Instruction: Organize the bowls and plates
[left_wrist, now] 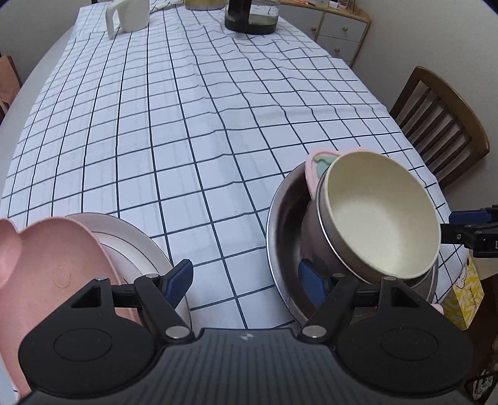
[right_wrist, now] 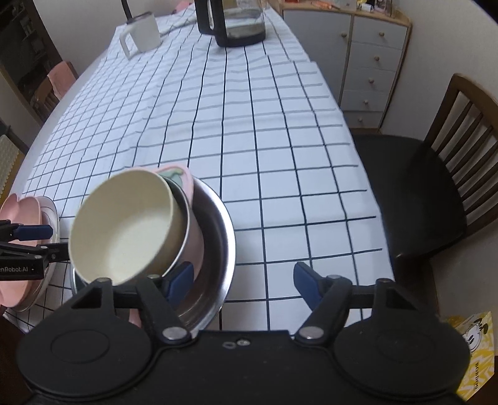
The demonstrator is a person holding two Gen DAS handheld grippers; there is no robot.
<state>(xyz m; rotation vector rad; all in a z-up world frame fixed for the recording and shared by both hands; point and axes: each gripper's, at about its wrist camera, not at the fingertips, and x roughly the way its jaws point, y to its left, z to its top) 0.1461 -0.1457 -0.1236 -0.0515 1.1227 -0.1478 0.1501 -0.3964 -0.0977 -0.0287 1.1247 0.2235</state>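
While both grippers point steeply down at the near edge of the table, neither has hold of anything. The left gripper (left_wrist: 246, 280) stands with its jaws well apart over bare tablecloth (left_wrist: 193, 140), its left finger just beside the rim of the white plate (left_wrist: 130, 249) and its right finger over the steel basin (left_wrist: 280, 249). The right gripper (right_wrist: 242, 280) is likewise open and empty; its left finger hangs inside the basin's right side and its right finger over the cloth.

Nearest on the left lies the pink plate (left_wrist: 53, 264), resting on top of the white plate. To the right of it, between the two grippers, the steel basin holds a tilted stack: a cream bowl (left_wrist: 379, 218) nested in a steel bowl (left_wrist: 314, 240), with a pink dish (left_wrist: 314, 171) wedged behind them against the basin's far wall. The cream bowl's mouth tips up and toward the cameras, so its open rim faces the jaws.

That stack probably decides the coming move. It lies to the right of the left gripper and to the left of the right gripper, and the right one looks slightly nearer, its finger already beside the steel bowl's wall.

Farther off, the cloth runs bare to a white mug (left_wrist: 127, 15) and a glass jug (left_wrist: 252, 15) at the far end. A wooden chair (right_wrist: 451, 174) stands at the right.
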